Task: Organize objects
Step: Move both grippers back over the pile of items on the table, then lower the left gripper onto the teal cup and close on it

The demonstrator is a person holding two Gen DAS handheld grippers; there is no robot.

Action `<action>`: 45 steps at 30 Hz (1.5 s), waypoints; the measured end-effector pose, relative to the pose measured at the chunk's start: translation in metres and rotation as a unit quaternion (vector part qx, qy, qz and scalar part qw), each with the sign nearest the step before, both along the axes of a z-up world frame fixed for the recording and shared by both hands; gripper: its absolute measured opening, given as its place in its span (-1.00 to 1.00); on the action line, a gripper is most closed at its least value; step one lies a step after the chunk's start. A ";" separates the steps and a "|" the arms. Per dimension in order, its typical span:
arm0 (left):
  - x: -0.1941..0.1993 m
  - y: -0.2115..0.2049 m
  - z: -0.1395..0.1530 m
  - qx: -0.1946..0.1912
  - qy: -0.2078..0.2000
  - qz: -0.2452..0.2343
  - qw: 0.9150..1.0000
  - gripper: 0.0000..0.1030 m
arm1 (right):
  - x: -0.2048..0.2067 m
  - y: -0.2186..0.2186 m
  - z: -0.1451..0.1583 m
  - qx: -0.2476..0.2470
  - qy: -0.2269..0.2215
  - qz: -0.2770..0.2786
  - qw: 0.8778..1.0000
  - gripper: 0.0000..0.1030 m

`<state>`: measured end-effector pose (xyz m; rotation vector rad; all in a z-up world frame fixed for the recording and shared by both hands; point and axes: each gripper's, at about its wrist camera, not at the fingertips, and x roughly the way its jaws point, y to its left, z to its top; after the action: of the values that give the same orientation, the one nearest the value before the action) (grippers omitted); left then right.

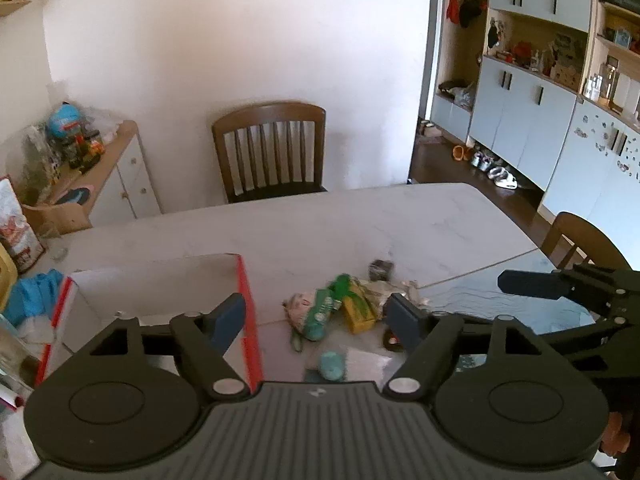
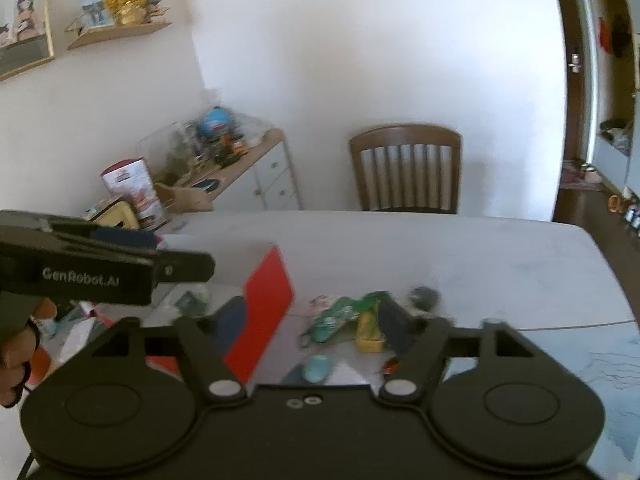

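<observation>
A pile of small objects lies on the white table (image 1: 360,216): a green packet (image 1: 324,308), a yellow packet (image 1: 360,312), a small dark item (image 1: 380,269) and a teal oval thing (image 1: 333,365). A white box with red sides (image 1: 160,284) stands left of the pile. My left gripper (image 1: 316,314) is open and empty above the pile. My right gripper (image 2: 310,322) is open and empty, with the same pile (image 2: 352,316) and the box's red side (image 2: 266,316) ahead. The right gripper shows in the left wrist view (image 1: 532,282).
A wooden chair (image 1: 272,152) stands at the table's far side, another (image 1: 580,240) at the right. A cluttered sideboard (image 1: 100,176) is at the left wall. Cupboards (image 1: 532,92) line the right. A blue cloth (image 1: 34,292) lies left of the box.
</observation>
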<state>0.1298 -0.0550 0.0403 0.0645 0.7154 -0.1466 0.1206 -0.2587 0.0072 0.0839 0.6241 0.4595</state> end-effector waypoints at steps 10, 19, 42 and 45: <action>0.006 -0.041 -0.010 0.009 0.005 0.005 1.000 0.53 | 0.004 -0.050 -0.010 -0.002 -0.001 -0.017 1.000 0.52; 0.011 -0.064 -0.013 0.002 -0.010 0.007 1.000 0.68 | 0.013 -0.076 -0.020 -0.001 0.005 -0.017 1.000 0.65; 0.031 -0.043 -0.159 -0.008 0.043 0.049 0.998 1.00 | 0.076 -0.084 -0.104 -0.064 0.064 0.000 0.996 0.78; 0.035 -0.044 -0.171 -0.012 0.050 0.049 0.997 1.00 | 0.079 -0.078 -0.116 -0.076 0.076 0.011 0.994 0.78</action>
<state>0.1651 -0.0986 -0.1307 -0.0021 0.8154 -0.0646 0.1995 -0.3365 -0.1090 -0.0330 0.8076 0.4274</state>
